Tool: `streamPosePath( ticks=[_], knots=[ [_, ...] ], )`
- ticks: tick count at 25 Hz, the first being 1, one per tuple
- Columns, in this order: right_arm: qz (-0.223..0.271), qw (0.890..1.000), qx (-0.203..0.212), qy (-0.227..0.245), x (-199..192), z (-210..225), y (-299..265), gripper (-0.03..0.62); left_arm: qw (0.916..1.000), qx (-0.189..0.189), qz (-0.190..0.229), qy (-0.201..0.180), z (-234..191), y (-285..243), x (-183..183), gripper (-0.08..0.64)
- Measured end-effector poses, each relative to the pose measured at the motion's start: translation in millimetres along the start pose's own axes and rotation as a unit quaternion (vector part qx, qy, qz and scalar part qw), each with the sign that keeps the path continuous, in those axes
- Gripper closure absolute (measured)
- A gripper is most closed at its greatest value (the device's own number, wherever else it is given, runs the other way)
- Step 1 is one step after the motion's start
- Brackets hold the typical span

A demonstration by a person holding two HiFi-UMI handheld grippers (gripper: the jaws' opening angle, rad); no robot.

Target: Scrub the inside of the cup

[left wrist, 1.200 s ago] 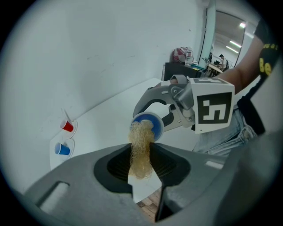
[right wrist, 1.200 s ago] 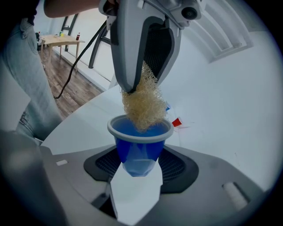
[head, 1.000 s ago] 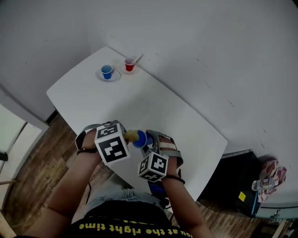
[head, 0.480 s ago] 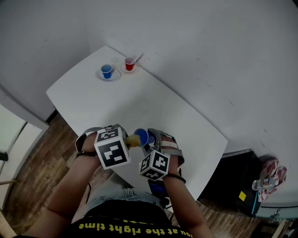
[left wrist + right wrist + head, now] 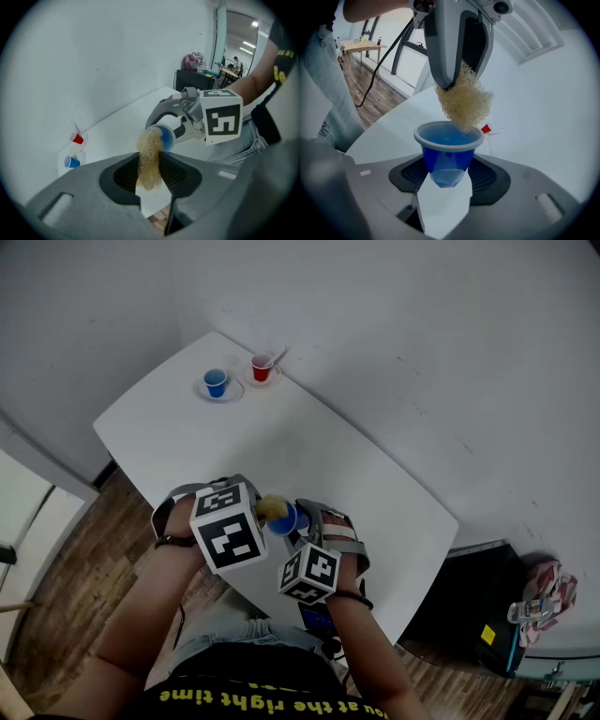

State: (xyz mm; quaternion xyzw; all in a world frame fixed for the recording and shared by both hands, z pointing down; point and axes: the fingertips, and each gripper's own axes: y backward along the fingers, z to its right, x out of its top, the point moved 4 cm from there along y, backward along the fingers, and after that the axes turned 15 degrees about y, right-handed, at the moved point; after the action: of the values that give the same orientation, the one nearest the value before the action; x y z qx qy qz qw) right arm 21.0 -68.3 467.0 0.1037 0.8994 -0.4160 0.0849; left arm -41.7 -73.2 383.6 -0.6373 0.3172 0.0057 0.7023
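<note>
Your right gripper (image 5: 447, 177) is squeezing the blue cup (image 5: 447, 145). Your left gripper (image 5: 151, 175) is pinching the yellow scrubber (image 5: 149, 150), touching the cup's far rim.

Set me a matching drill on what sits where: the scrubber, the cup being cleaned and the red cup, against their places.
Things:
1. beige mesh scrubber
2. blue plastic cup nearest the person
3. small red cup

Places:
A. standing at the far end of the white table
B. clamped in the left gripper
C. clamped in the right gripper

Pairs: 1-B, 2-C, 3-A.
</note>
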Motion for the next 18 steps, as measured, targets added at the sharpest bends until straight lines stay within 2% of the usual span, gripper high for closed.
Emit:
streamPosePath(
  ticks=[5, 11, 18],
  knots=[
    [0.004, 1.000, -0.003, -0.006, 1.2, 2.4, 0.3, 0.322, 0.9999, 0.005, -0.012, 0.009, -5.3, -7.1, -8.8, 0.437],
    [0.004, 1.000, -0.008, -0.018, -3.6, 7.2, 1.3, 0.322, 0.9996, -0.013, -0.021, 0.010, 5.7, -12.0, -17.1, 0.437],
    [0.004, 1.000, -0.005, -0.023, -5.1, 6.6, 0.9, 0.322, 0.9993, -0.037, -0.001, 0.003, 23.0, -7.8, -7.2, 0.437]
  ],
)
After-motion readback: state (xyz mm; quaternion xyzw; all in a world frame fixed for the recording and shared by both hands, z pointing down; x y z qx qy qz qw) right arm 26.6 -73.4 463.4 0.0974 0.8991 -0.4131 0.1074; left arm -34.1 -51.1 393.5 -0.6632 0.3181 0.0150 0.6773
